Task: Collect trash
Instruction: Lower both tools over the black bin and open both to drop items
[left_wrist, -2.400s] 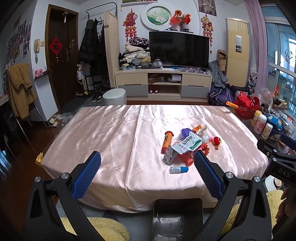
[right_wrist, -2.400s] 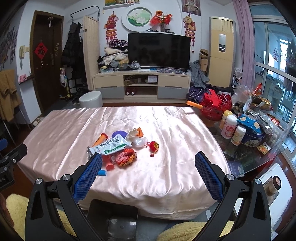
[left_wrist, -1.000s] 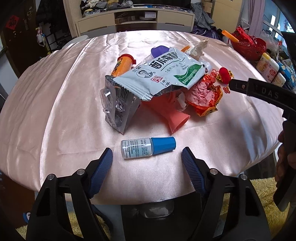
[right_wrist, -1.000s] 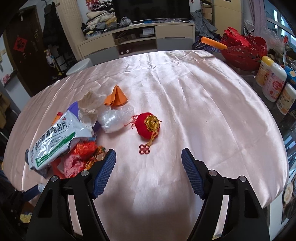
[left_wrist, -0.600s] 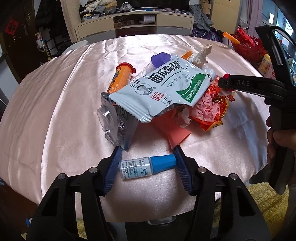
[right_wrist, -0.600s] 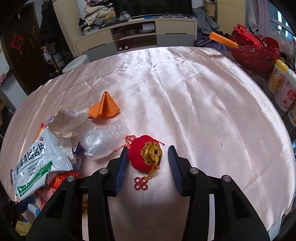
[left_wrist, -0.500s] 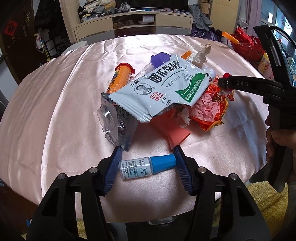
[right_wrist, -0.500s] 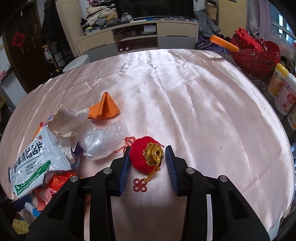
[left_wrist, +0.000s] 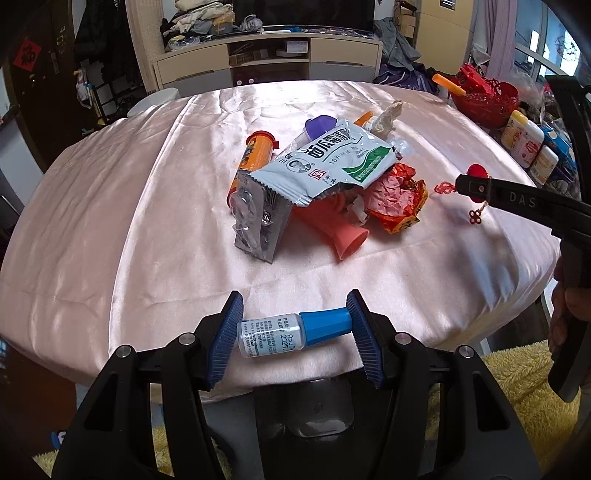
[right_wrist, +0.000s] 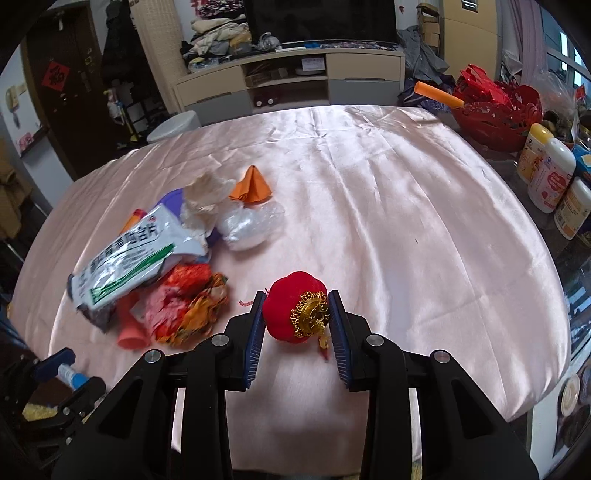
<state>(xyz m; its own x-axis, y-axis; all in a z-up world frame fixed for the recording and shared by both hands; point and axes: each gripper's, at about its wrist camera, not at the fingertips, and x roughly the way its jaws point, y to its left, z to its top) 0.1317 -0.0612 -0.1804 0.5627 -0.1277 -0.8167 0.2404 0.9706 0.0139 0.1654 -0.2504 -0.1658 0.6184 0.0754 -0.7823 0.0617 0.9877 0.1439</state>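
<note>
Table (left_wrist: 110, 221) draped in pink satin cloth, creased, sheen from the window side. Left tool (left_wrist: 295, 332) clamps a small vial (left_wrist: 291, 334) end to end — blue cap to the right — at the table's near edge. Right tool (right_wrist: 297, 325) grips a red lantern charm (right_wrist: 295, 312), gold tassel hanging, just above the cloth. Trash pile (left_wrist: 325, 184) mid-table: white-green sachet, orange tube, blister pack, red wrapper, pink cone; clear plastic and orange paper (right_wrist: 251, 190) beside it. Behind — TV cabinet (right_wrist: 288, 85) heaped with clothes, dark door left. Right of the table: red basket (right_wrist: 498, 114), bottles (right_wrist: 550, 177).
</note>
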